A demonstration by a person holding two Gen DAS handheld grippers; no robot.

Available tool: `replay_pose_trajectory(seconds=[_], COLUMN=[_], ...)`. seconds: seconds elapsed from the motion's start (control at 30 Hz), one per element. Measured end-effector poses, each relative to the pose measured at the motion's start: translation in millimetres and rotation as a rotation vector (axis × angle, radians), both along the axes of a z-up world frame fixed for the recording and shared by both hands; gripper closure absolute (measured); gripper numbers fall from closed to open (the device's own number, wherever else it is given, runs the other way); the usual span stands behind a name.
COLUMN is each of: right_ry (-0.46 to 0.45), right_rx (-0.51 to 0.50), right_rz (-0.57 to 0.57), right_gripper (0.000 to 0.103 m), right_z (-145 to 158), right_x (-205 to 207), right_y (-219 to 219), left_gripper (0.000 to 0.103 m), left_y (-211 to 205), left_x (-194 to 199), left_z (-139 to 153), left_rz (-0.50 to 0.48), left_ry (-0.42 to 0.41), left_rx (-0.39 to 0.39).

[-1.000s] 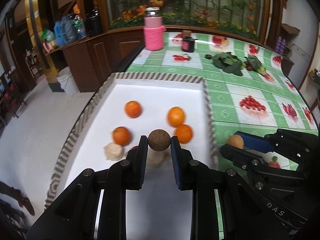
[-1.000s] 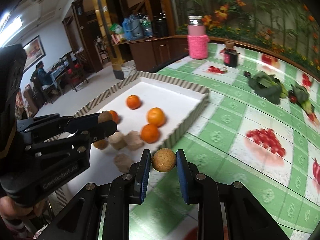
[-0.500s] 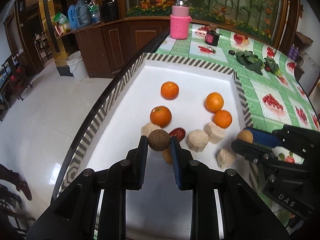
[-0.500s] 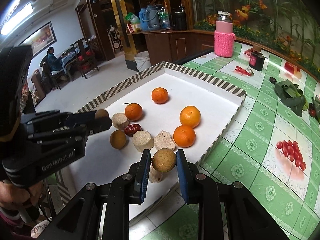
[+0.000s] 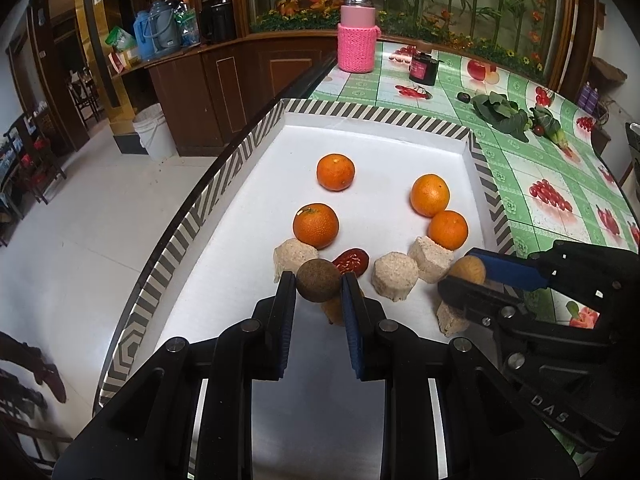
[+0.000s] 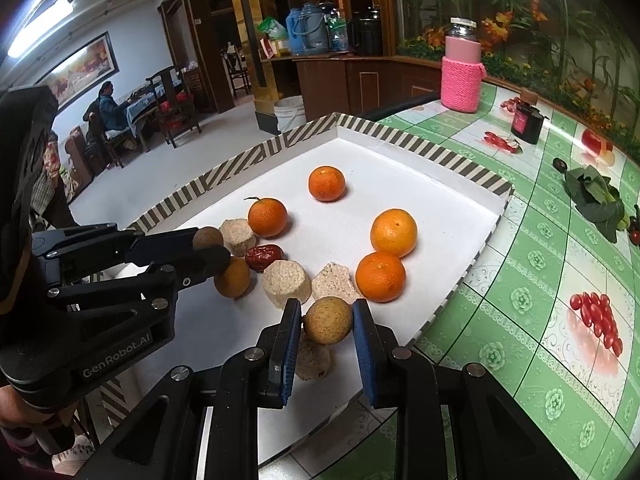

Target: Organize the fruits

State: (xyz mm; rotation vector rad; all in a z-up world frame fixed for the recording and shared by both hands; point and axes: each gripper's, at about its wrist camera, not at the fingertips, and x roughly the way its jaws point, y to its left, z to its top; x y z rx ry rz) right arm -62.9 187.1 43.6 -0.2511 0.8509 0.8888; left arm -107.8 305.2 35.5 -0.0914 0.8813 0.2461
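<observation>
Green fruit-print table (image 6: 560, 280) runs off right of both grippers. White tray with striped rim (image 5: 248, 148) sits on it, directly under and ahead of both sets of fingers.

In the tray, ahead of the left gripper (image 5: 319, 286): four oranges, nearest one (image 5: 315, 225) just past its tips, farthest (image 5: 335, 171) beyond that, two more (image 5: 430, 195) (image 5: 447, 229) ahead-right, touching. Beige puffed cakes closer in: one (image 5: 290, 258) at the left finger's tip, two (image 5: 394, 276) (image 5: 430, 258) between the grippers. Red date (image 5: 351, 261) just past the left tips, tan round fruit (image 6: 233, 277) right below them. Another cake (image 6: 312, 358) lies under the right gripper (image 6: 327, 320).

Far ahead: pink knit-sleeved jar (image 5: 357, 38), dark small jar (image 5: 424, 68), leafy greens (image 5: 500, 110) ahead-right.

Left gripper: narrow, clamped on a dark brown round fruit (image 5: 319, 281), pitched down over the tray's near part. Right gripper: narrow, clamped on a tan-yellow round fruit (image 6: 328, 320), pitched down over the tray's near right edge. Grippers near each other, tips apart.
</observation>
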Motion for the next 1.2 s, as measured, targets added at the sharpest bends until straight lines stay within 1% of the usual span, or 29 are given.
replay_pose_trajectory(seconds=[0.13, 0.23, 0.27, 0.3, 0.33, 0.37, 0.53, 0.7, 0.87, 0.97, 1.2], right_ry=[-0.018, -0.022, -0.024, -0.028, -0.029, -0.027, -0.037, -0.058, -0.059, -0.068, -0.09], right_rx=[-0.006, 0.007, 0.009, 0.012, 0.016, 0.021, 0.055, 0.101, 0.14, 0.145, 0.146], right_rz=[0.006, 0.012, 0.012, 0.012, 0.014, 0.016, 0.003, -0.044, -0.109, -0.136, -0.154], right_gripper=[0.077, 0.072, 0.071, 0.07, 0.07, 0.07, 0.069, 0.069, 0.069, 0.069, 0.069], right_z=[-1.5, -1.1, -0.8, -0.3, 0.1, 0.4, 5.4, 16.0, 21.1, 21.2, 20.9], right_x=[-2.9, -5.5, -6.1, -7.5, -8.1, -7.9, -7.4, -8.4, -6.6, -8.9, -15.1], right_y=[2.1, 1.1, 0.8, 0.4, -0.1, -0.5, -7.8, -23.8, -39.8, -43.9, -48.3], left_gripper=[0.08, 0.078, 0.072, 0.062, 0.057, 0.05, 0.049, 0.049, 0.049, 0.049, 0.049], left_y=[-0.5, 0.2, 0.5, 0.9, 1.7, 3.0, 6.1, 4.9, -1.9, -5.8, -15.7], left_x=[0.7, 0.9, 1.2, 1.0, 0.7, 0.0, -2.5, -5.6, -9.4, -10.4, -12.2], left_z=[-0.1, -0.1, -0.1, 0.0, -0.4, -1.1, -2.4, 1.1, 9.6, 12.6, 15.8], left_rz=[0.007, 0.013, 0.016, 0.019, 0.024, 0.031, 0.047, 0.057, 0.06, 0.062, 0.057], left_ry=[-0.002, -0.002, -0.001, -0.001, -0.001, -0.002, -0.006, -0.025, -0.067, -0.077, -0.082], left_rx=[0.003, -0.009, -0.011, -0.013, -0.018, -0.026, -0.039, -0.038, -0.023, -0.01, 0.036])
